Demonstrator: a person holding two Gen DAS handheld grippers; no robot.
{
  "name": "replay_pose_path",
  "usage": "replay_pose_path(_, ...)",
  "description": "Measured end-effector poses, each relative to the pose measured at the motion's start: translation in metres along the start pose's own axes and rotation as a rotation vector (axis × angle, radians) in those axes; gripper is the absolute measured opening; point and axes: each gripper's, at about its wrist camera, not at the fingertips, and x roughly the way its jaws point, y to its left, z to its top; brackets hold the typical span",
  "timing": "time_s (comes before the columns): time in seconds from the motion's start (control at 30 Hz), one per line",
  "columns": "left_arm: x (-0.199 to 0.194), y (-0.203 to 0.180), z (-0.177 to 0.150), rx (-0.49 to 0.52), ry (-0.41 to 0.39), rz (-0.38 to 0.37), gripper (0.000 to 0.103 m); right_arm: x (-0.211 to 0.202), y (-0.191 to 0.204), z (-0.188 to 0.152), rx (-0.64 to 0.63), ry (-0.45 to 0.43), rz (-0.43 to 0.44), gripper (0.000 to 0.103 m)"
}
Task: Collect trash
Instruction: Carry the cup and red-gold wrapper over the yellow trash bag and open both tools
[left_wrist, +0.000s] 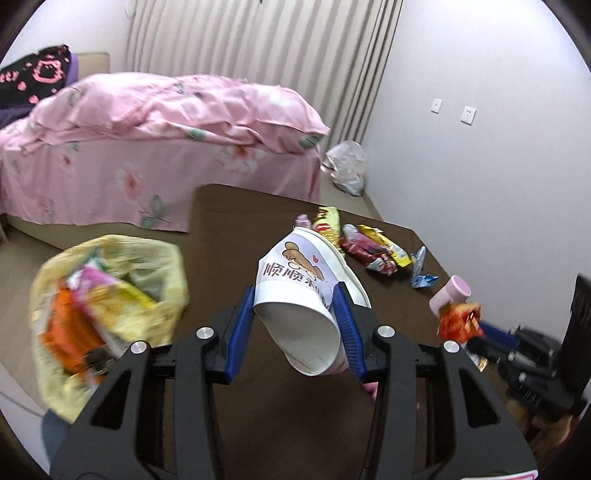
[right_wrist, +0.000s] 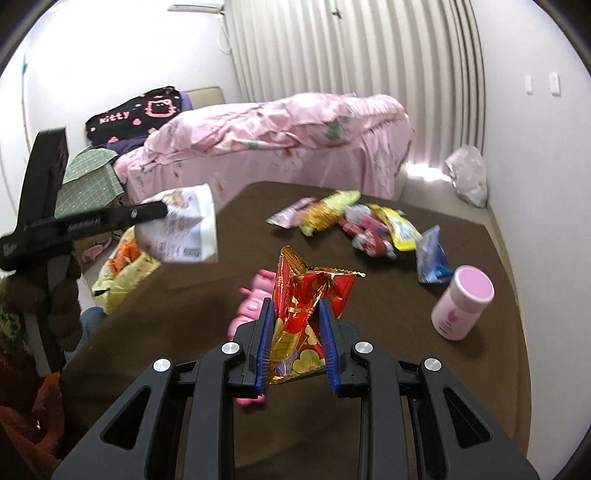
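Note:
My left gripper (left_wrist: 295, 295) is shut on a white paper cup (left_wrist: 303, 295) with a cartoon bear and red characters, held above the brown table (left_wrist: 229, 236). The cup and left gripper also show in the right wrist view (right_wrist: 181, 229). A yellow trash bag (left_wrist: 107, 295) full of wrappers hangs at the table's left edge, left of the cup. My right gripper (right_wrist: 295, 306) is shut on a red and gold foil wrapper (right_wrist: 306, 302), which also shows in the left wrist view (left_wrist: 460, 319). Several snack wrappers (right_wrist: 362, 225) lie at the table's far side.
A pink-capped bottle (right_wrist: 463, 302) lies on the table's right side beside a blue wrapper (right_wrist: 432, 258). A pink toy (right_wrist: 255, 295) lies under my right gripper. A pink bed (left_wrist: 147, 147) stands beyond the table. A white plastic bag (left_wrist: 347, 166) sits on the floor by the wall.

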Motion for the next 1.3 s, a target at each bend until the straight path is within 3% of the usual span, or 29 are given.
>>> replay_pose_path(0.17, -0.044, 0.024, -0.007, -0.026, -0.06, 0.015, 0.041, -0.013, 0.026, 0.015, -0.045, -0.051, 0.028, 0.024)
replay_pose_path(0.3, -0.077, 0.049, -0.006, -0.056, -0.12, 0.075, 0.041, -0.015, 0.049, 0.031, -0.095, -0.083, 0.06, 0.024)
replay_pose_path(0.53, -0.096, 0.088, -0.006, -0.095, -0.162, 0.18, 0.041, 0.004, 0.088, 0.055, -0.173, -0.092, 0.122, 0.024)
replay_pose_path(0.87, -0.098, 0.138, -0.009, -0.157, -0.171, 0.3, 0.041, 0.04, 0.126, 0.078, -0.26, -0.075, 0.181, 0.024)
replay_pose_path(1.13, -0.089, 0.169, -0.008, -0.126, -0.185, 0.466, 0.041, 0.07, 0.131, 0.09, -0.24, -0.037, 0.222, 0.024)
replay_pose_path(1.3, -0.056, 0.182, -0.014, -0.126, -0.108, 0.46, 0.041, 0.099, 0.138, 0.098, -0.258, -0.001, 0.261, 0.024)
